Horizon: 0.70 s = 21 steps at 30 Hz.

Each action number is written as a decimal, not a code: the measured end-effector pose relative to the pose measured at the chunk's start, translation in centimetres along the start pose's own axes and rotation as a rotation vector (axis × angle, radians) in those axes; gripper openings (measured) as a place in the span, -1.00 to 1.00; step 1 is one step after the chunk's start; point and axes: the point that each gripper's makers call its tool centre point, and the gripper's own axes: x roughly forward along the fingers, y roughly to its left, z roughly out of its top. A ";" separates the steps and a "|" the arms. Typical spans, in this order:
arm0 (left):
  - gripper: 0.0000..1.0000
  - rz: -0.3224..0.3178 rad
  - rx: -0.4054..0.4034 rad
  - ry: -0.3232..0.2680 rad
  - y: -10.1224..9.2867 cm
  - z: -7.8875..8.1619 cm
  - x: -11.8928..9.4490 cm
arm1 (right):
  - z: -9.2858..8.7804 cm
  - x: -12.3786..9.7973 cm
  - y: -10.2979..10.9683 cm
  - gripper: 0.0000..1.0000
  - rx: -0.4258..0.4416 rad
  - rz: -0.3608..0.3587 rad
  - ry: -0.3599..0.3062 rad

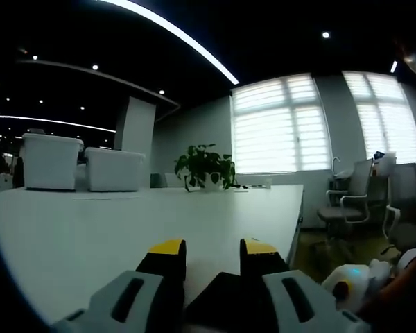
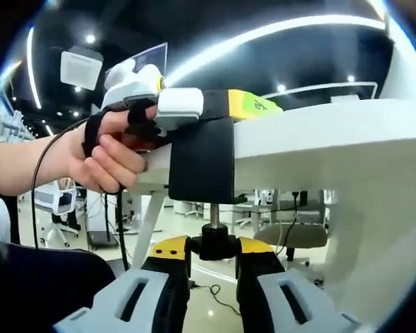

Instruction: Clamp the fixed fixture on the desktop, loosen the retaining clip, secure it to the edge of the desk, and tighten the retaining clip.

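The black C-shaped fixture [image 2: 201, 166] hangs over the edge of the white desk [image 2: 319, 139]. A person's hand [image 2: 104, 156] holds my left gripper [image 2: 243, 105], whose yellow-tipped jaws lie at the fixture's top. In the left gripper view, that gripper [image 1: 213, 251] rests on the desk [image 1: 125, 229] with the fixture's dark body [image 1: 218, 298] between its jaws. Below the desk, a threaded screw [image 2: 213, 214] runs down from the fixture to a black knob [image 2: 213, 244]. My right gripper [image 2: 213, 253] is shut on that knob.
A potted plant [image 1: 206, 166] and white armchairs [image 1: 52, 161] stand at the desk's far end. Office chairs [image 1: 347, 201] line the right side by the windows. Under the desk are another chair [image 2: 291, 236] and a cable on the floor [image 2: 218, 295].
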 end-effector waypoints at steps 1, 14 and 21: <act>-0.38 0.001 0.002 -0.001 0.0 0.0 0.0 | 0.0 -0.1 -0.1 -0.51 0.003 -0.010 0.000; -0.34 0.024 0.013 -0.010 0.4 0.1 0.1 | 0.5 0.3 -0.6 -0.53 -0.004 -0.109 -0.010; -0.34 0.023 0.011 -0.008 0.4 0.1 0.1 | 0.6 0.4 -0.3 -0.53 -0.005 -0.016 -0.023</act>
